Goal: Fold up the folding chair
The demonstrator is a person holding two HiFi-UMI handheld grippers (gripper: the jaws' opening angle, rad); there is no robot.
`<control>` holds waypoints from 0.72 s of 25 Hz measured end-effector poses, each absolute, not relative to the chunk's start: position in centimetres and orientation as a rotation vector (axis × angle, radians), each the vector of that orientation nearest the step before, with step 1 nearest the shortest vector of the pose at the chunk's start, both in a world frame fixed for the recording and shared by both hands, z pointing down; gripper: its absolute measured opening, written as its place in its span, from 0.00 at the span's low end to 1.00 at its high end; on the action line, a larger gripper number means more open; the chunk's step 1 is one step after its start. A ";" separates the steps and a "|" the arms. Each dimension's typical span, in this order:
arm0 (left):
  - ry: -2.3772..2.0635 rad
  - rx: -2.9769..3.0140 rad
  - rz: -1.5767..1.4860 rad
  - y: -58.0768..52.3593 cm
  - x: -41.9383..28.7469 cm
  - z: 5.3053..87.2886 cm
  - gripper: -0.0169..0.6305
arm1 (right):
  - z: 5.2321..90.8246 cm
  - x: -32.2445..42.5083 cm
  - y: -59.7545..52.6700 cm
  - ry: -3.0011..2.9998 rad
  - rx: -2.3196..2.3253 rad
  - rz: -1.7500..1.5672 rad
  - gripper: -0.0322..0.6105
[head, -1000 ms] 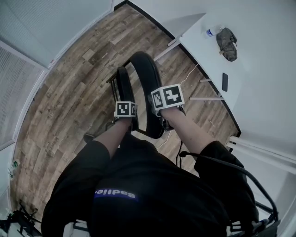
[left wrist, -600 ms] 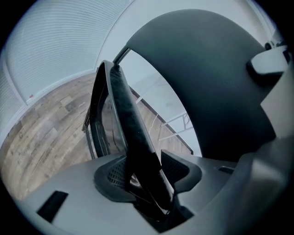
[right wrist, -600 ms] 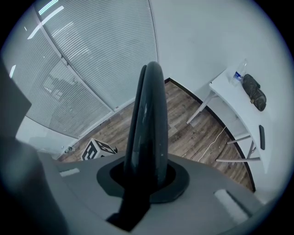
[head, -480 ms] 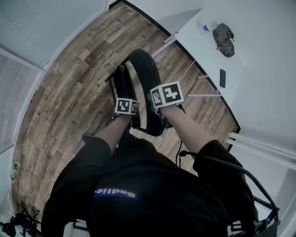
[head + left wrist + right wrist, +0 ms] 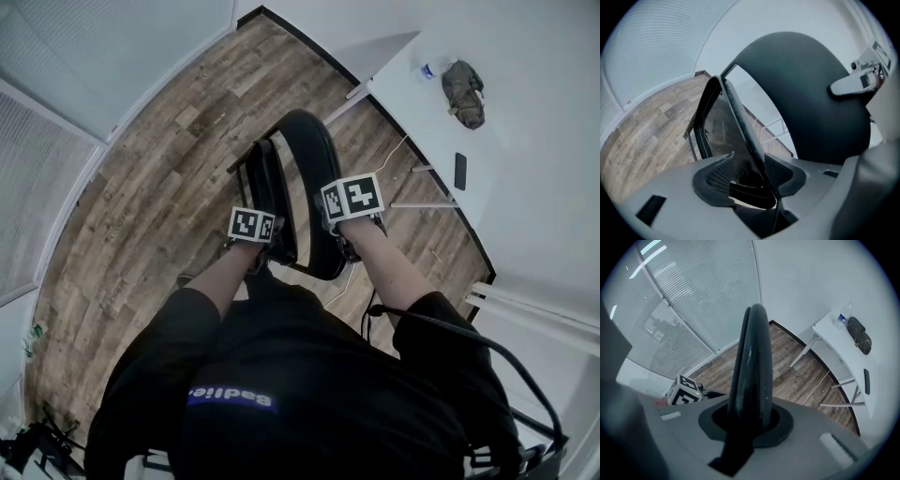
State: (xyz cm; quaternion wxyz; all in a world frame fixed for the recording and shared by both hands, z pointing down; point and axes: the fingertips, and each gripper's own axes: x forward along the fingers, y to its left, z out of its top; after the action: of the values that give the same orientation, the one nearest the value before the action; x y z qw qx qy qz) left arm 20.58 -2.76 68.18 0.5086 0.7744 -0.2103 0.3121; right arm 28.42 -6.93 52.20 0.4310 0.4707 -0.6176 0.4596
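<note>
The black folding chair stands on the wood floor below me, its seat tipped up close beside the oval backrest. My left gripper is shut on the seat's near edge. In the left gripper view the thin seat panel runs edge-on between the pads, under the left gripper. My right gripper is shut on the backrest's rim. The rim fills the gap of the right gripper, whose jaws have just eased open slightly around it.
A white table stands at the right wall with a bottle, a dark bag and a phone. A white cable lies on the floor under it. Blinds cover the left wall.
The left gripper has risen slightly and rolled, with the seat's edge in it. The seat now lies closer against the backrest. The right gripper has kept its place.
</note>
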 end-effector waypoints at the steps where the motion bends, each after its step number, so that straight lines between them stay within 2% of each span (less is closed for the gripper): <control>1: -0.521 1.884 0.725 -3.1 20.0 67.3 0.32 | 52.1 28.5 -7.0 -1.541 1.174 1.142 0.15; 8: -0.604 2.141 0.505 -4.1 14.4 57.2 0.32 | 51.9 28.5 -6.6 -1.544 1.173 1.124 0.15; 18: -0.849 2.301 0.402 -3.4 1.0 49.8 0.29 | 51.5 27.1 -6.4 -1.533 1.172 1.092 0.15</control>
State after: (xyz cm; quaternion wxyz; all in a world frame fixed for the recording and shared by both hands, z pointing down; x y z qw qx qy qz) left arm 1.04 -3.38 49.84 0.3221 0.8764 -0.3234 0.1532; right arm 27.05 -6.36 51.45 0.4458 0.4732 -0.6189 0.4409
